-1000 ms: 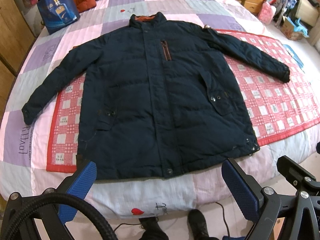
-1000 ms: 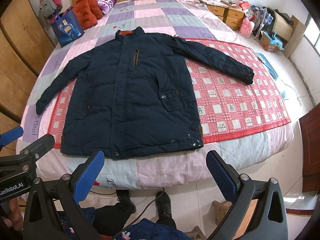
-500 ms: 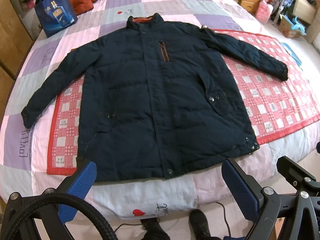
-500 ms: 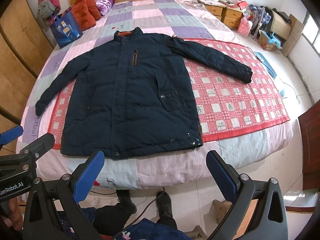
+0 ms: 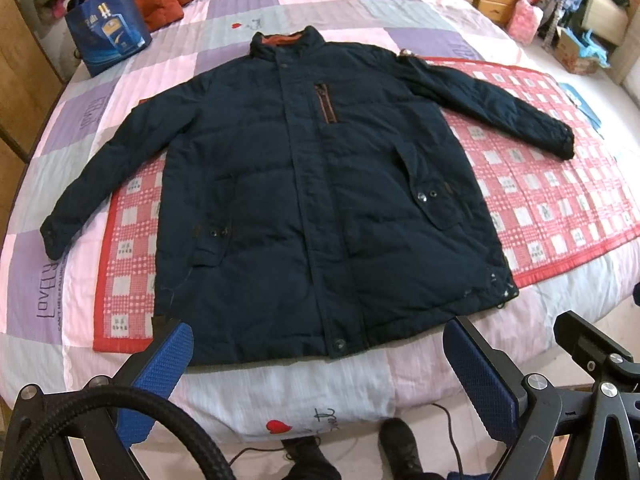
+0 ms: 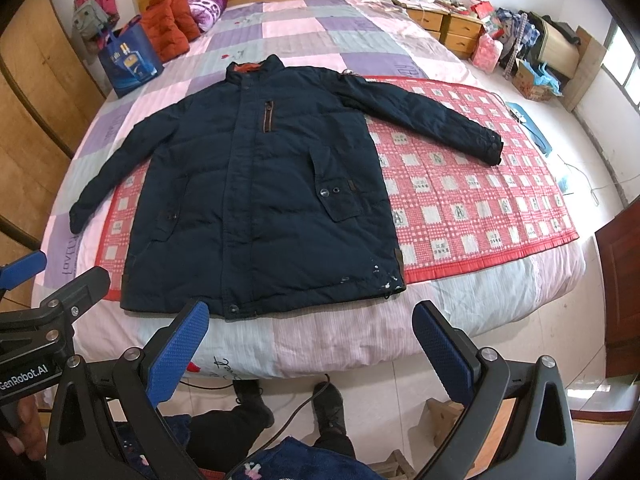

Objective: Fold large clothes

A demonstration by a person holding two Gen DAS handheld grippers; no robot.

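— Where is the coat?
— Flat on the bed, partly over the mat.
— And the bag?
— Behind the coat, to its left, on the bed.

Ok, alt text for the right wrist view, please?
A dark navy jacket lies flat, front up, sleeves spread, on a patchwork-quilted bed, partly over a red checked mat. The open right gripper hovers near its hem, holding nothing.

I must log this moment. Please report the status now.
Left gripper open, right gripper open, both empty. Dark navy padded jacket flat on quilted bed, sleeves spread, unfolded. Nothing lies on it.
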